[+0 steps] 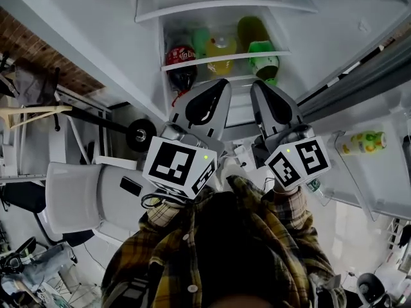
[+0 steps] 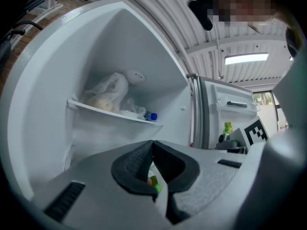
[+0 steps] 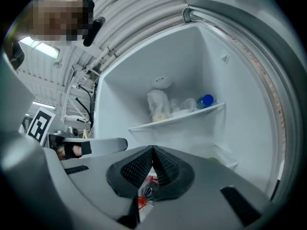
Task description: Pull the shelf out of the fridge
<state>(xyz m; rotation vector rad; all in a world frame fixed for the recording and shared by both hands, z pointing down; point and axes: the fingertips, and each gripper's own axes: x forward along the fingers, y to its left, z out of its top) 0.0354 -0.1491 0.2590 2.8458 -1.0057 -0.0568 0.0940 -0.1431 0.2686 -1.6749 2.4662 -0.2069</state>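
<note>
The fridge stands open below me. A clear shelf [image 1: 204, 63] in it carries a cola bottle [image 1: 182, 59], a yellow bottle [image 1: 221, 50] and green bottles [image 1: 263, 58]. Higher up, a white shelf [image 1: 225, 5] [image 2: 115, 113] [image 3: 177, 120] holds plastic bags [image 2: 112, 92] and a blue-capped bottle [image 3: 206, 100]. My left gripper [image 1: 223, 85] [image 2: 152, 143] and right gripper [image 1: 257, 86] [image 3: 153, 149] hang side by side just in front of the bottle shelf, pointing into the fridge. Both are shut with nothing between the pads, and neither touches a shelf.
The open fridge door at the right has a bin [image 1: 379, 185] with a yellow-green bottle [image 1: 363, 142]. A white chair [image 1: 70, 197] and a black wheel [image 1: 140, 133] stand at the left. The fridge's side walls hem in both grippers.
</note>
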